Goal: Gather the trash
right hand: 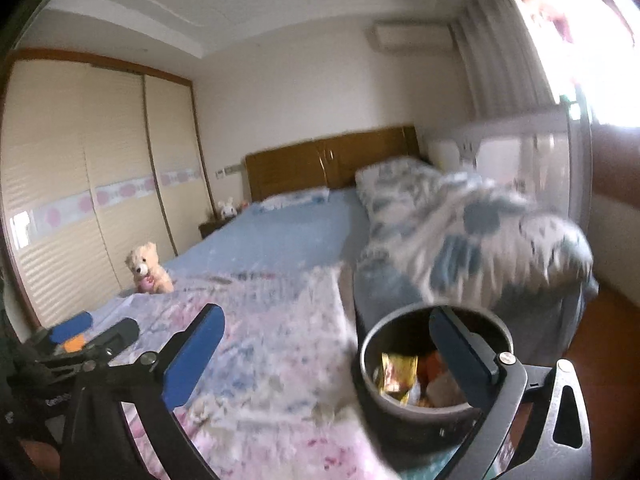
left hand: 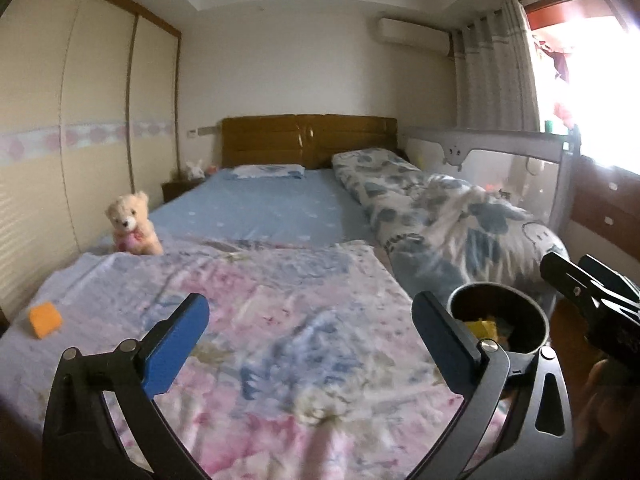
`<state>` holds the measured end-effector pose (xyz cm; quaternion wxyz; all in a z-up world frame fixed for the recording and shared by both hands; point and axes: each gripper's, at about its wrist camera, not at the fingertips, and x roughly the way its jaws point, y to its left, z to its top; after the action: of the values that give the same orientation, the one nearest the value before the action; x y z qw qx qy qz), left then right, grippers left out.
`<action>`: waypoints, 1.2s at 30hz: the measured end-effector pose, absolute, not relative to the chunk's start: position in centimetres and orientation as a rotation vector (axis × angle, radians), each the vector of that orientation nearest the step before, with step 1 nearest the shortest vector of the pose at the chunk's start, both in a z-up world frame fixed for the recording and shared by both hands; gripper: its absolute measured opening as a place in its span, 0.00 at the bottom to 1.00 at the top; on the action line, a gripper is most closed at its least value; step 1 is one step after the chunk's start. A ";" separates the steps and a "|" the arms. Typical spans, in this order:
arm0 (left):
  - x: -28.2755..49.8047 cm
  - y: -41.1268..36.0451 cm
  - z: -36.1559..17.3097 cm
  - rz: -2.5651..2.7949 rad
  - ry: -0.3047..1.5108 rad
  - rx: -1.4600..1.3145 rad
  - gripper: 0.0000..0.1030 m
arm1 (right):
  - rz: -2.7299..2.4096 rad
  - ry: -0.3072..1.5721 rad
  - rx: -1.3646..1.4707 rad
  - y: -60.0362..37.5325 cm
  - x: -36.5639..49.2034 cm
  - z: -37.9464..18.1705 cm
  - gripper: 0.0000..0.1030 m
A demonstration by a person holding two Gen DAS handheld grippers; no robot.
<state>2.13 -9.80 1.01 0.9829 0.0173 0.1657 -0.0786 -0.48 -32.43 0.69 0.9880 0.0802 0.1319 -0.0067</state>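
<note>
A dark round trash bin (left hand: 498,318) stands beside the bed's right edge; it also shows in the right wrist view (right hand: 434,364), holding a yellow wrapper (right hand: 396,372) and other scraps. An orange block (left hand: 45,319) lies on the pink floral blanket (left hand: 260,320) at the far left. My left gripper (left hand: 310,338) is open and empty above the blanket. My right gripper (right hand: 326,354) is open and empty, its right finger (right hand: 460,348) over the bin's mouth. The left gripper appears in the right wrist view (right hand: 96,332), in front of the orange block (right hand: 74,344).
A teddy bear (left hand: 134,226) sits on the bed's left side. A bunched blue-white quilt (left hand: 440,216) lies on the right. A wardrobe (left hand: 80,128) lines the left wall. A crib rail (left hand: 492,152) and wooden drawers (left hand: 608,204) stand at right.
</note>
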 end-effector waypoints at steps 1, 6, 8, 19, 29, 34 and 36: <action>2.1 -9.8 0.8 -0.149 0.334 0.042 1.00 | -0.015 0.262 0.156 -32.3 -0.3 0.5 1.00; 2.5 -9.7 -0.6 -0.104 0.349 0.077 1.00 | -0.002 0.290 0.175 -32.0 1.2 -1.3 1.00; 2.6 -9.6 -0.8 -0.095 0.351 0.084 1.00 | -0.002 0.292 0.178 -31.8 1.5 -1.9 1.00; 2.9 -9.3 -1.2 -0.070 0.366 0.086 1.00 | 0.015 0.301 0.169 -30.8 1.9 -2.3 1.00; 3.0 -9.1 -1.3 -0.072 0.378 0.082 1.00 | 0.027 0.307 0.167 -30.4 2.1 -2.3 1.00; 2.9 -9.1 -1.3 -0.081 0.371 0.081 1.00 | 0.024 0.311 0.163 -30.3 2.1 -2.4 1.00; 2.8 -9.2 -1.4 -0.080 0.367 0.087 1.00 | 0.024 0.317 0.157 -30.2 2.2 -2.4 1.00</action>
<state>2.78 -9.22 -1.36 0.9814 0.0431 0.1826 -0.0396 2.16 -30.17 -2.42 0.9843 0.0782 0.1578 0.0121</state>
